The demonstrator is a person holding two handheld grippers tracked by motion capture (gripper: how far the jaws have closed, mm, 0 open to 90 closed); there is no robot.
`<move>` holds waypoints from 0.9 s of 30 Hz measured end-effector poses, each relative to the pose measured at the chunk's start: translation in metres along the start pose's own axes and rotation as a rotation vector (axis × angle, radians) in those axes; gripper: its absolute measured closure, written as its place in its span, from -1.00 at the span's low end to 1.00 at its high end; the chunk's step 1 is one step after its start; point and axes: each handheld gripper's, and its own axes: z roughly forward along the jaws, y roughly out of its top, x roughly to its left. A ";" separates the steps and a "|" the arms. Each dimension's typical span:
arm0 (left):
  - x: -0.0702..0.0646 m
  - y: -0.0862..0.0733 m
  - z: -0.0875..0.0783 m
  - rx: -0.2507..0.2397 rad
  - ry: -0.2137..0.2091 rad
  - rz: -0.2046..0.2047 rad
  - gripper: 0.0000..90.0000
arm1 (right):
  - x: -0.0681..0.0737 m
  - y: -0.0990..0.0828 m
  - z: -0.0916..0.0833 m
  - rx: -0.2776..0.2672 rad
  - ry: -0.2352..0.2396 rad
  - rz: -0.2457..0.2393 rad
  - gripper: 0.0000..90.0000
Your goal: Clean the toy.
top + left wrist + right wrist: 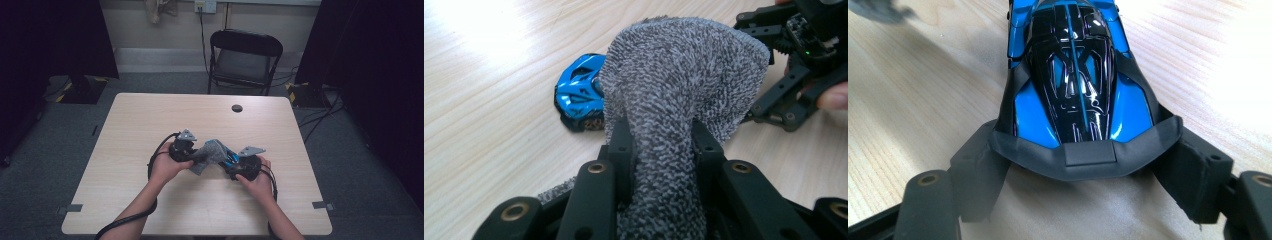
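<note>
Left claw (663, 150) pinches nubby grey cloth (679, 85).

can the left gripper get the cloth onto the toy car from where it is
Probably yes: the left gripper holds the grey cloth right beside the blue toy car, with bare table between and the right gripper steadying the car.

A light wooden table (150, 115) had a small dark round hole (237, 108) near its far edge; a black folding chair (245, 60) sat behind it.
</note>
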 end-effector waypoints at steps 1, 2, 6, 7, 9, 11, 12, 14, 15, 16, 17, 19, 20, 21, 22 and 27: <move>0.000 0.002 0.002 -0.002 -0.011 -0.003 0.56 | 0.000 0.000 0.000 0.000 0.000 0.000 -0.43; -0.001 0.005 0.007 0.003 -0.012 0.003 0.56 | 0.000 0.000 0.000 0.000 0.000 0.000 -0.43; -0.002 0.011 0.014 0.013 -0.020 0.007 0.56 | 0.000 0.000 0.000 0.000 0.000 0.000 -0.43; -0.002 0.011 0.014 0.013 -0.020 0.007 0.56 | 0.000 0.000 0.000 0.000 0.000 0.000 -0.43; -0.003 0.013 0.018 0.021 -0.024 0.011 0.56 | 0.000 0.000 0.000 0.000 0.000 0.000 -0.43; -0.006 0.016 0.025 0.034 -0.030 0.023 0.56 | 0.000 0.000 0.000 0.000 0.000 0.000 -0.43; -0.006 0.016 0.025 0.034 -0.030 0.023 0.56 | 0.000 0.000 0.000 0.000 0.000 0.000 -0.43; -0.010 0.018 0.033 0.039 -0.041 0.036 0.56 | 0.000 0.000 0.000 0.000 0.000 -0.001 -0.43; -0.010 0.018 0.033 0.039 -0.041 0.036 0.56 | 0.000 0.000 0.000 0.000 0.000 -0.001 -0.43; -0.012 0.019 0.036 0.038 -0.047 0.039 0.56 | 0.000 0.000 0.000 0.000 0.000 -0.001 -0.43; -0.015 0.019 0.041 0.047 -0.052 0.049 0.56 | 0.000 0.000 0.000 0.000 0.000 -0.001 -0.43; -0.018 0.020 0.045 0.061 -0.051 0.062 0.56 | 0.000 0.000 0.000 0.000 0.000 -0.001 -0.43; -0.019 0.020 0.047 0.058 -0.052 0.065 0.56 | 0.000 0.000 0.000 0.000 0.000 -0.001 -0.43; -0.019 0.020 0.047 0.058 -0.052 0.065 0.55 | 0.000 0.000 0.000 0.000 0.000 -0.001 -0.43; -0.021 0.021 0.050 0.048 -0.062 0.065 0.55 | 0.000 0.000 0.000 0.000 0.000 -0.001 -0.43; -0.031 0.026 0.061 0.067 -0.074 0.098 0.55 | 0.000 0.000 0.000 0.000 0.000 -0.001 -0.43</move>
